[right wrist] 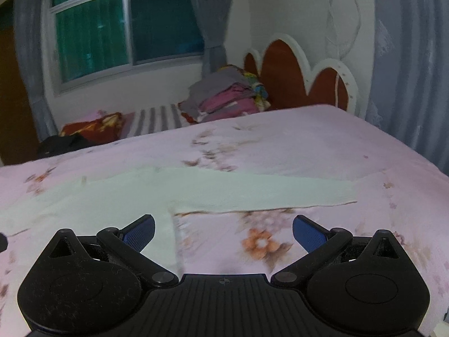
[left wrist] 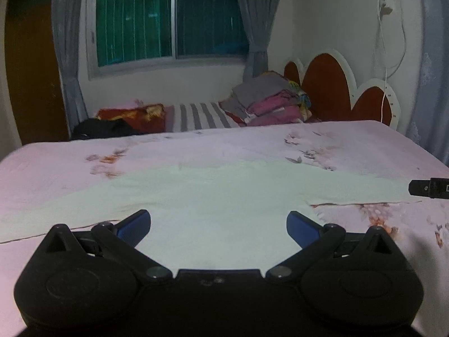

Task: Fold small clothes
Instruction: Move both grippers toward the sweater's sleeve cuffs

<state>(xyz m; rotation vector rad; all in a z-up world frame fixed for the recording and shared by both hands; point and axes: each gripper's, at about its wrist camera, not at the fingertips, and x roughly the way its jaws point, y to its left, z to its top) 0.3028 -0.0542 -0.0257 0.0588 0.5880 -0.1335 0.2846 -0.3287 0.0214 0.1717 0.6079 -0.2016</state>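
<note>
A pale white long-sleeved garment (left wrist: 219, 193) lies spread flat on the pink flowered bedsheet (left wrist: 252, 143), sleeves stretched out to both sides. My left gripper (left wrist: 218, 226) stands open just above the garment's body, nothing between its blue pads. In the right wrist view the garment (right wrist: 196, 191) shows with its right sleeve (right wrist: 280, 192) running out to the right. My right gripper (right wrist: 223, 231) is open over the sheet just below that sleeve, near the garment's side edge. The tip of the right gripper (left wrist: 429, 188) shows at the far right of the left wrist view.
A stack of folded clothes (left wrist: 269, 98) sits at the far side by the red and white headboard (left wrist: 331, 87). A striped cloth (left wrist: 196, 116), a red patterned item (left wrist: 132, 115) and a black item (left wrist: 103, 127) lie beyond the bed. Window and curtains behind.
</note>
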